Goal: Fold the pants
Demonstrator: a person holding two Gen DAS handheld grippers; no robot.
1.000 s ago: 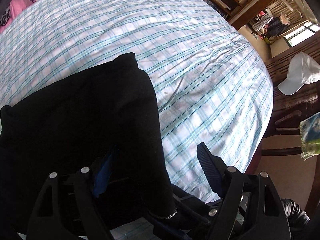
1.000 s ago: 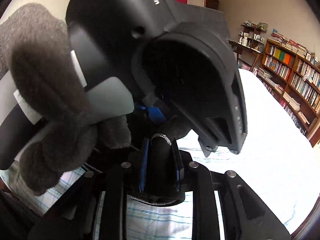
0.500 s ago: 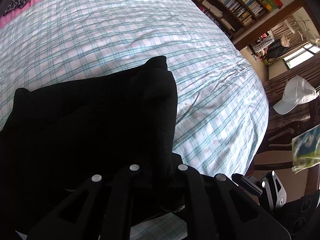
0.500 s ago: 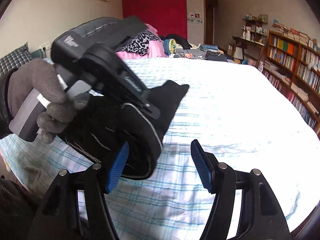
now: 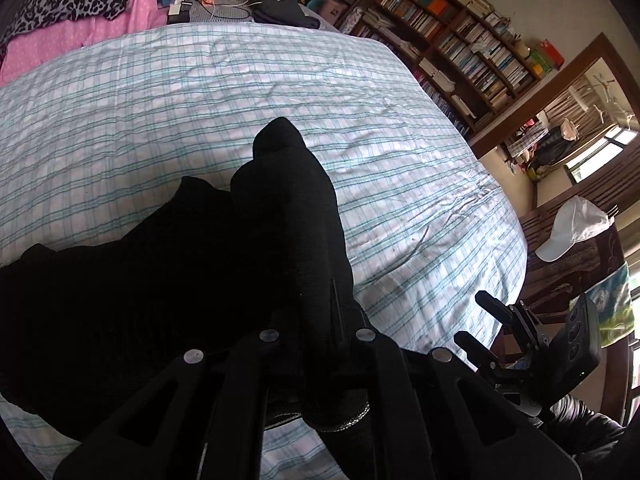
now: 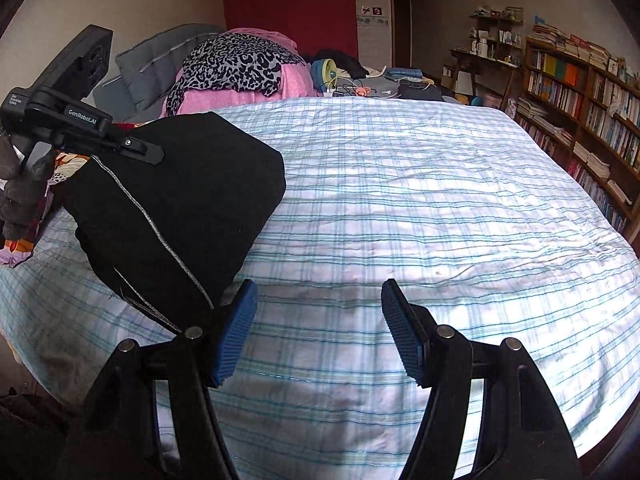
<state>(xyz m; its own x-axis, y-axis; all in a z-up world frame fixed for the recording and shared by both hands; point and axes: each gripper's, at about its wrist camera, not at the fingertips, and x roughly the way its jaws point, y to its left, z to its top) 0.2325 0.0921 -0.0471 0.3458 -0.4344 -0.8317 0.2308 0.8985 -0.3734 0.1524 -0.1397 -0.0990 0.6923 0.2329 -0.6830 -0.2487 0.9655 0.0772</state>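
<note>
Pants (image 6: 172,216) sit bunched in a thick black bundle near the left side of the bed (image 6: 400,208), part of the cloth resting on the checked sheet and part lifted off it, so by my reading the folding is somewhere in its middle: the cloth is already doubled over on itself into several layers, yet the stack is uneven, one rounded end pokes out toward the centre of the bed, and nothing lies flat or squared. What seems left is to lay the raised part down, line up the edges and smooth the pile (how many folds are already in it cannot be told from the dark mass). The left gripper (image 5: 312,336) has its jaws closed together on a fold of the pants, the black fabric filling the space between them and running forward from the tips; from the right wrist view the same gripper (image 6: 136,146) shows at the upper edge of the bundle, holding that edge up. The right gripper (image 6: 316,328) stands with its jaws wide apart and nothing between them, only bare sheet; the pants lie to its left, their lower corner just beside or touching the left blue pad, outside the gap.
</note>
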